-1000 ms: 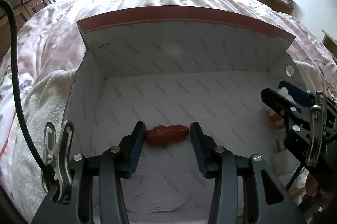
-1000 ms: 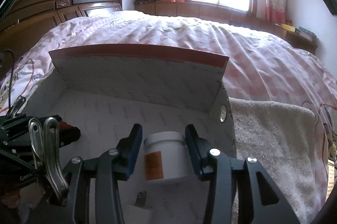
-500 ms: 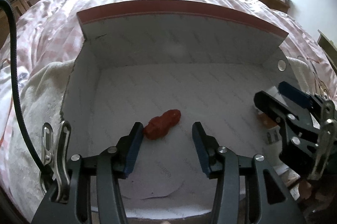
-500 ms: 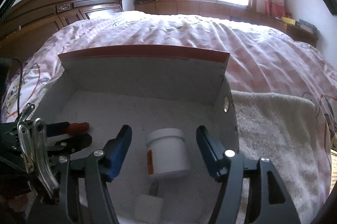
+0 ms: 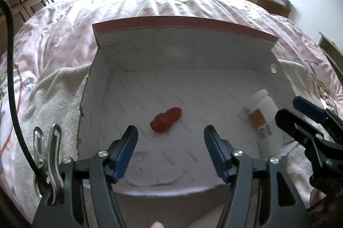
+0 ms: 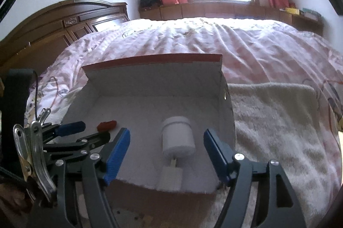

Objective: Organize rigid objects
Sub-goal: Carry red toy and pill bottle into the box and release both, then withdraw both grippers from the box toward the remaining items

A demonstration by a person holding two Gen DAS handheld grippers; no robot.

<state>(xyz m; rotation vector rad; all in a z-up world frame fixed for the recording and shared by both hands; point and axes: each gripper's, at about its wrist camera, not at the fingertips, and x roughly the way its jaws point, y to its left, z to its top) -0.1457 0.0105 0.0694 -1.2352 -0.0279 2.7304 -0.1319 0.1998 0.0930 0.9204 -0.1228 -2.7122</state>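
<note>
Cardboard box [image 5: 188, 52] on bed [image 5: 171, 3]: red toy [image 5: 166, 119], white jar [image 6: 178, 138], charger plug [image 6: 170, 179]; left gripper [image 5: 170, 138] and right gripper [image 6: 166, 142] just spread, empty.

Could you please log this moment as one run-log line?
left gripper: open, jaws just opened | right gripper: open, jaws just opened | red object, white jar: in box

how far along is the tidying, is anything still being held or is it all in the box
Done: the red object, the white jar and a small white plug lie inside the cardboard box. In hand: nothing. The left gripper and right gripper have just been opening, and both stand open with nothing between the pads. Left: no loose items show on the towel beside the box.
</note>
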